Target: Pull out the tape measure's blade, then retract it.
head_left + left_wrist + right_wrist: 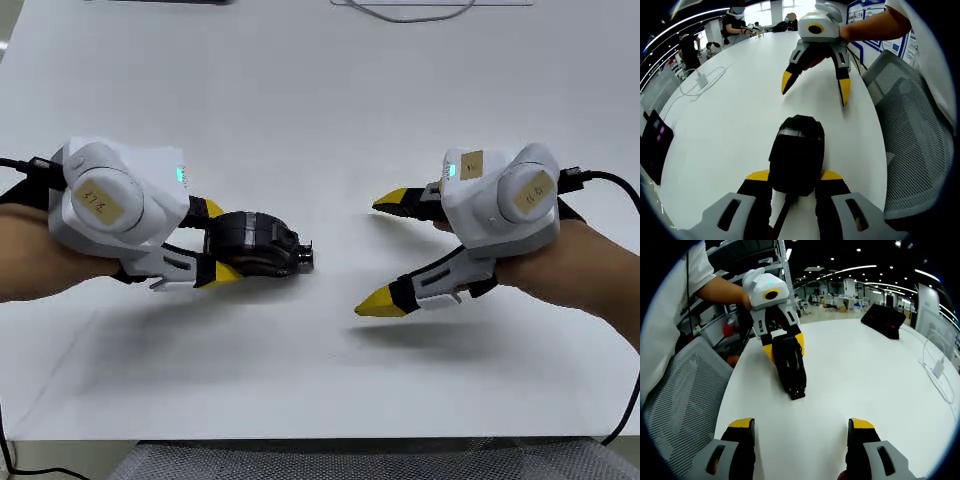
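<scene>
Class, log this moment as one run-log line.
left gripper: shut on tape measure | right gripper: open, facing it, not touching | blade hook: at case | table: white

A white workbench (300,90) stood in an open-plan office, a grey mesh chair (682,395) beside it, ceiling spotlights (858,250) overhead.
</scene>
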{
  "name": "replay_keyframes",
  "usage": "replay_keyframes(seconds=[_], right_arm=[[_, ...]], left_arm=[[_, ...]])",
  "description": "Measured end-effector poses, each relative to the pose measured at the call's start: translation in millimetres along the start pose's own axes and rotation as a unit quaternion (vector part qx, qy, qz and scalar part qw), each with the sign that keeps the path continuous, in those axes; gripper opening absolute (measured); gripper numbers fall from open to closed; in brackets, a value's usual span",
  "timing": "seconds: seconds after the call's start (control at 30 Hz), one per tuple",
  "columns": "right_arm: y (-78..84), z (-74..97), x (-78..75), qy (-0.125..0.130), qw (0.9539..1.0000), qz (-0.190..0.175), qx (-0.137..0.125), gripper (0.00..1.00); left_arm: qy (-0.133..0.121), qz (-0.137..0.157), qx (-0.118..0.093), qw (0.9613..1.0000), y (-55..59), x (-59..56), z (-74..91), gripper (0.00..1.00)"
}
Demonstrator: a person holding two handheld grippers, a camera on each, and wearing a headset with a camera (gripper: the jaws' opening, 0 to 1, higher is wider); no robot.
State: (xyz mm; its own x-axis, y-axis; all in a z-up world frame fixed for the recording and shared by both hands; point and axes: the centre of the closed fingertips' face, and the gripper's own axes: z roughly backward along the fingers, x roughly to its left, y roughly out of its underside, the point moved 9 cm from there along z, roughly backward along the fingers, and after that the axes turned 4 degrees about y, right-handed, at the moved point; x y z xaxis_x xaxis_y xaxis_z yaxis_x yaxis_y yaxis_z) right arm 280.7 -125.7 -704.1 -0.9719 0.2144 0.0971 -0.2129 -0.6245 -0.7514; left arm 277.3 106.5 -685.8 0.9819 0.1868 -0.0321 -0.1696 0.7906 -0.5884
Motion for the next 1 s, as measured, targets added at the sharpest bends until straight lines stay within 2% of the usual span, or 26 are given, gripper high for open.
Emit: replay_keyframes(seconds=[0.23,0.63,1.0], right_arm=[[-3.0,-6.1,-2.1,0.001,1.0,0.007,-0.007,0.66],[-11.2,-26.0,-2.4,-0.01,0.9993,0.027,-0.022,0.53],[-16.8,-38.3,0.7,-0.015,0.9985,0.048,-0.021,0.42]], left_arm=[[-0.004,-0.002,0.004,1.0,-0.4,-0.6,0.1,0.28],[-0.002,-0.001,0.005,1.0,-0.1,-0.7,-0.3,0.27],[-0.002,-0.001,0.007,1.0,-0.2,-0.5,-0.9,0.27]])
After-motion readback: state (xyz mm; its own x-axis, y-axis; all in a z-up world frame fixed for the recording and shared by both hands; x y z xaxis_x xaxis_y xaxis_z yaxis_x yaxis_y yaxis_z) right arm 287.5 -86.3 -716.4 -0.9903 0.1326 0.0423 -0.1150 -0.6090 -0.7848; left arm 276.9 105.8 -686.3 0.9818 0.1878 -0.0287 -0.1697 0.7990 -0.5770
